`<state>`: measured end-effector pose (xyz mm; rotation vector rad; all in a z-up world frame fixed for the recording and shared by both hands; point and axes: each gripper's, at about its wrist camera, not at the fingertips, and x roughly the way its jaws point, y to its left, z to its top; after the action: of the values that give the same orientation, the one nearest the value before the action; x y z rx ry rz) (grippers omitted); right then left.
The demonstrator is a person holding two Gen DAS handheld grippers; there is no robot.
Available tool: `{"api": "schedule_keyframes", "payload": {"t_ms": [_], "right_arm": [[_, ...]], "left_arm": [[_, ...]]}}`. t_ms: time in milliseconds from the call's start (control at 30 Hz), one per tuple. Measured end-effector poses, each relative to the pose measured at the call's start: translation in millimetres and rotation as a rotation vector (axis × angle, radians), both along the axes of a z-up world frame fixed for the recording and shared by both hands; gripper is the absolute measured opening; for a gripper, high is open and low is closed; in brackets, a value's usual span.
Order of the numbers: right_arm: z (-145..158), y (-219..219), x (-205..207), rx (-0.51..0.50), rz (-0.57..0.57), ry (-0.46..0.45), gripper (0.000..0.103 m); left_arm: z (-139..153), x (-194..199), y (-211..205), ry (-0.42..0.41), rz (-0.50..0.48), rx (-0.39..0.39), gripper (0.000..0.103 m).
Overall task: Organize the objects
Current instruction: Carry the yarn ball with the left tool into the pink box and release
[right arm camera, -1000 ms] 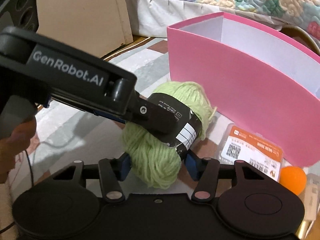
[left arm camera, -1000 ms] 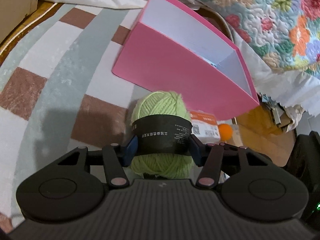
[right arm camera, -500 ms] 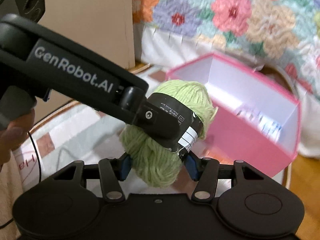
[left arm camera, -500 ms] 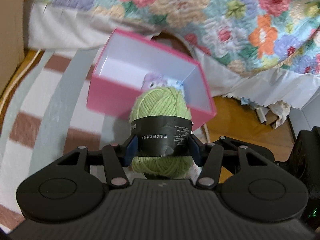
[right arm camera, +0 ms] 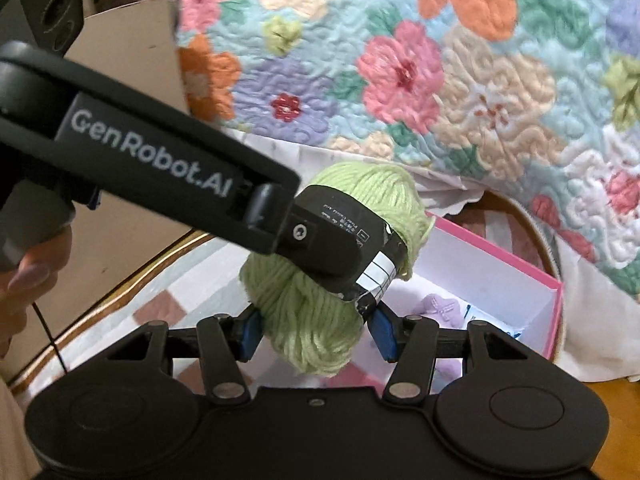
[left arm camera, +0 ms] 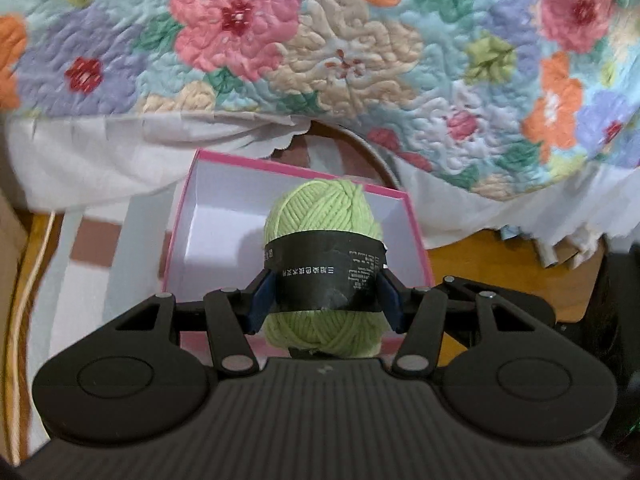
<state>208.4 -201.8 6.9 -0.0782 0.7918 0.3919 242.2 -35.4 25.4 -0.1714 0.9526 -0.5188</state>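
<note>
Yarn, green with black band, clamped by left tool and right tool, above pink box; quilt at 12 o'clock.

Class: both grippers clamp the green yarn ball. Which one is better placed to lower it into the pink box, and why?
Left, probably. The left gripper has the yarn ball lined up directly before the open pink box. From the right gripper, the box sits off to the right.

A floral quilt is hanging over a white bed skirt, draping toward a checked rug that is covering the wooden floor. A brown cardboard panel is leaning at left.
</note>
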Motion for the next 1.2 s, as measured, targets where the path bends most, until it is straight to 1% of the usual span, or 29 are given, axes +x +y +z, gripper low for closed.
{"api": "schedule_keyframes", "payload": {"t_ms": [133, 200, 233, 300, 400, 500, 600, 667, 767, 833, 867, 933, 967, 1000, 1033, 1100, 1200], "right_arm": [[-17, -12, 38, 0.076, -0.047, 0.092, 0.060], [-29, -17, 57, 0.085, -0.046, 0.134, 0.060], [-35, -20, 63, 0.100, -0.053, 0.148, 0.060], [-49, -26, 70, 0.131, -0.066, 0.160, 0.060], [-66, -30, 81, 0.132, -0.086, 0.182, 0.060], [-76, -35, 92, 0.142, -0.101, 0.204, 0.060], [-86, -36, 105, 0.132, -0.103, 0.222, 0.060], [-95, -35, 112, 0.126, -0.109, 0.242, 0.060], [-105, -24, 114, 0.061, -0.102, 0.246, 0.060], [-108, -20, 114, 0.035, -0.100, 0.252, 0.059], [-107, -20, 115, 0.029, -0.109, 0.249, 0.059], [-106, -23, 116, 0.025, -0.135, 0.241, 0.059], [-106, -26, 116, 0.046, -0.142, 0.246, 0.060], [-105, -30, 116, 0.075, -0.148, 0.255, 0.060], [-104, -35, 114, 0.115, -0.154, 0.263, 0.060], [-100, -42, 107, 0.178, -0.149, 0.260, 0.060], [-94, -49, 96, 0.226, -0.127, 0.242, 0.054]], "left_arm": [[-21, 34, -16, 0.026, 0.008, 0.046, 0.054], [-35, 50, -22, 0.077, 0.020, 0.055, 0.054], [-39, 55, -25, 0.087, 0.019, 0.063, 0.054], [-49, 62, -32, 0.090, 0.012, 0.082, 0.054], [-65, 71, -42, 0.101, 0.007, 0.102, 0.054], [-75, 78, -48, 0.082, 0.015, 0.110, 0.054], [-85, 84, -53, 0.079, 0.029, 0.130, 0.054], [-93, 88, -54, 0.098, 0.035, 0.144, 0.054], [-104, 91, -52, 0.133, 0.044, 0.162, 0.054], [-108, 93, -50, 0.144, 0.046, 0.150, 0.053], [-110, 95, -48, 0.147, 0.060, 0.142, 0.051], [-116, 99, -45, 0.161, 0.078, 0.124, 0.041], [-119, 101, -44, 0.172, 0.088, 0.116, 0.039], [-122, 103, -44, 0.181, 0.096, 0.123, 0.035], [-126, 103, -46, 0.182, 0.099, 0.149, 0.032], [-131, 101, -52, 0.147, 0.084, 0.197, 0.031], [-135, 99, -59, 0.130, 0.088, 0.209, 0.031]]}}
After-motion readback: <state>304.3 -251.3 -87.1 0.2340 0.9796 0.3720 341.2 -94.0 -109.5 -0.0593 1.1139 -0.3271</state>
